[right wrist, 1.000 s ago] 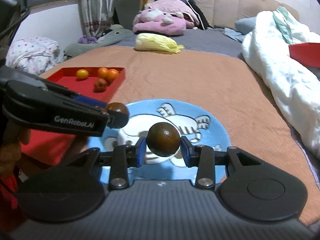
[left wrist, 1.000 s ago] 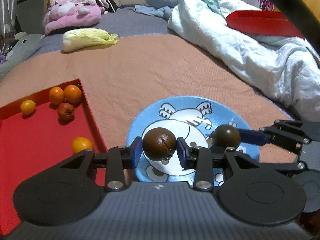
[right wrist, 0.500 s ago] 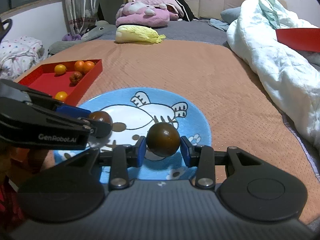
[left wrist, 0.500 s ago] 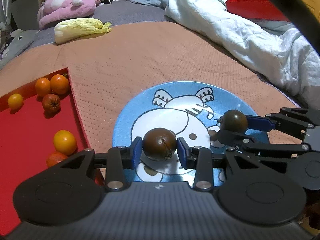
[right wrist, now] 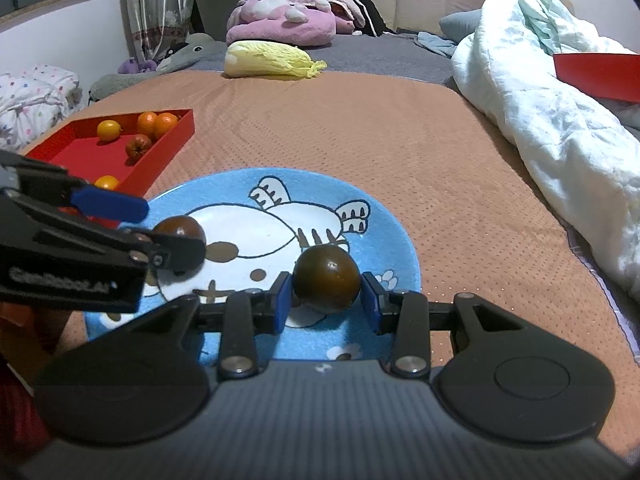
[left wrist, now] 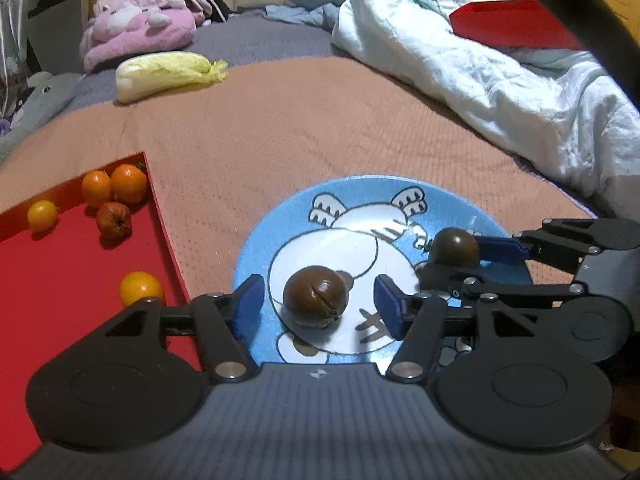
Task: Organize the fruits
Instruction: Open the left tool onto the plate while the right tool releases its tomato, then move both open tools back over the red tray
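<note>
A blue cartoon plate (left wrist: 460, 208) (right wrist: 384, 220) lies on the orange blanket. My left gripper (left wrist: 316, 304) is open; a dark brown fruit (left wrist: 315, 297) rests on the plate between its spread fingers, touching neither. It also shows in the right wrist view (right wrist: 180, 230). My right gripper (right wrist: 325, 298) has opened slightly around a second dark fruit (right wrist: 326, 279) (left wrist: 456, 247), which sits on the plate's right part with small gaps to both pads. A red tray (left wrist: 52, 280) (right wrist: 80, 148) to the left holds several oranges (left wrist: 129, 183) and a reddish fruit (left wrist: 114, 221).
A napa cabbage (left wrist: 168, 74) (right wrist: 268, 60) lies at the blanket's far edge. A pink plush (left wrist: 136, 38) sits behind it. A white duvet (left wrist: 500, 80) (right wrist: 560, 120) with a red box (left wrist: 516, 26) on it borders the right side.
Both grippers lowered onto the plate. My left gripper opened wide and let its dark fruit go onto the plate. My right gripper's jaws loosened around its fruit.
</note>
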### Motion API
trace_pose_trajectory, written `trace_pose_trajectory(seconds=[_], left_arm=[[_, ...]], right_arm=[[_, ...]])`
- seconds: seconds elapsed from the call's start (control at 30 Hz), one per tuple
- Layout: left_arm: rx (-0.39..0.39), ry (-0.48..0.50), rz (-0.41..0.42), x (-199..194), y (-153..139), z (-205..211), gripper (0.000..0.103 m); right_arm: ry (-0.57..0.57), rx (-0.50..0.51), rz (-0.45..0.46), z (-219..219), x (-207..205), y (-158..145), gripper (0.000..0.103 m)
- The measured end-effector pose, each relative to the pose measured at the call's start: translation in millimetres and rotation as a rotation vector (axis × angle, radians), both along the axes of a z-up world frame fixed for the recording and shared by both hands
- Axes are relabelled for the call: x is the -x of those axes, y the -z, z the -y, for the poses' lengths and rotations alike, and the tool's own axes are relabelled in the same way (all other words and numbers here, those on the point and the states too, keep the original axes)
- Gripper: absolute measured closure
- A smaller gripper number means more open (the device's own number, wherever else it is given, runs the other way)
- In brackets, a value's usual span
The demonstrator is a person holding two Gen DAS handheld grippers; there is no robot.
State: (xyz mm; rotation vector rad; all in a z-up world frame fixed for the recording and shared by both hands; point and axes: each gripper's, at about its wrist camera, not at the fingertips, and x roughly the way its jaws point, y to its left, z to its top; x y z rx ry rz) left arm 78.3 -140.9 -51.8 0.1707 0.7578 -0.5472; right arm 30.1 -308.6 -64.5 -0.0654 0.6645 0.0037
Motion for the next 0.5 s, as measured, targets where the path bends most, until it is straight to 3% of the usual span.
trace_pose_trajectory(seconds=[0.13, 0.4, 0.5], left_arm=[[0.01, 0.008, 0.022, 5, -8, -2, 0.029], [0.045, 0.033, 0.079, 20, -33, -15, 0.026], [0.055, 0.026, 0.099, 24, -42, -26, 0.025]], right_arm=[[0.003, 0.002, 0.022, 1, 4, -7, 0.045], [0.012, -0.014, 0.101, 3, 13, -37, 0.042], [-0.005, -0.014, 0.121, -3, 17, -45, 0.033]])
